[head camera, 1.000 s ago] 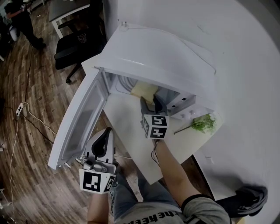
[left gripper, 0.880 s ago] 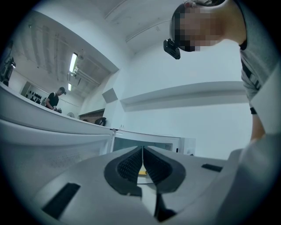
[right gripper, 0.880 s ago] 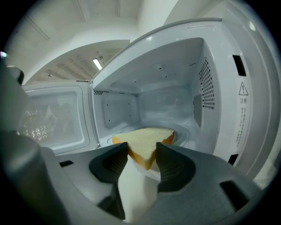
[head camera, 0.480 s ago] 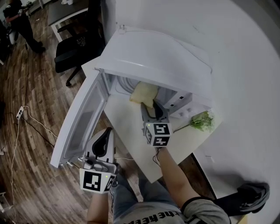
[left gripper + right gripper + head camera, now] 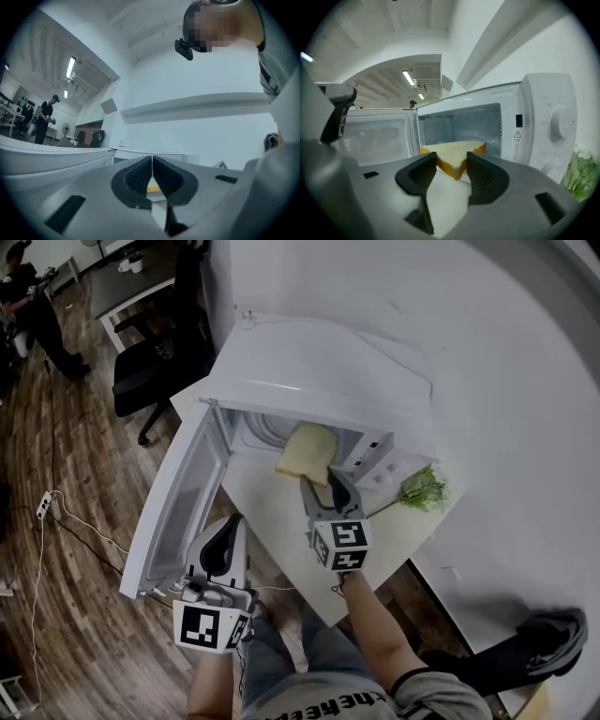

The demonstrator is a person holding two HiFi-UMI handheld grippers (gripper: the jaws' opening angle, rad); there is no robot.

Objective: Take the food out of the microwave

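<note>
A pale slice of bread with a golden crust (image 5: 307, 452) (image 5: 454, 157) hangs at the mouth of the white microwave (image 5: 319, 371) (image 5: 543, 108). My right gripper (image 5: 322, 481) (image 5: 452, 171) is shut on its near corner, with a pad pressing on each side. The jaws are opening slightly. The microwave door (image 5: 178, 493) (image 5: 375, 136) stands swung wide to the left. Below that door and left of the table, my left gripper (image 5: 226, 532) (image 5: 152, 174) points level, its jaws shut with nothing between them.
The microwave stands on a white table (image 5: 281, 521) against a white wall. A green leafy sprig (image 5: 422, 488) (image 5: 581, 173) lies right of the microwave. A black office chair (image 5: 155, 357) and a person (image 5: 33, 306) are on the wooden floor at far left.
My right gripper has drawn back and up with the bread, bringing the slice from inside the microwave to its opening. My left gripper has risen a little.
</note>
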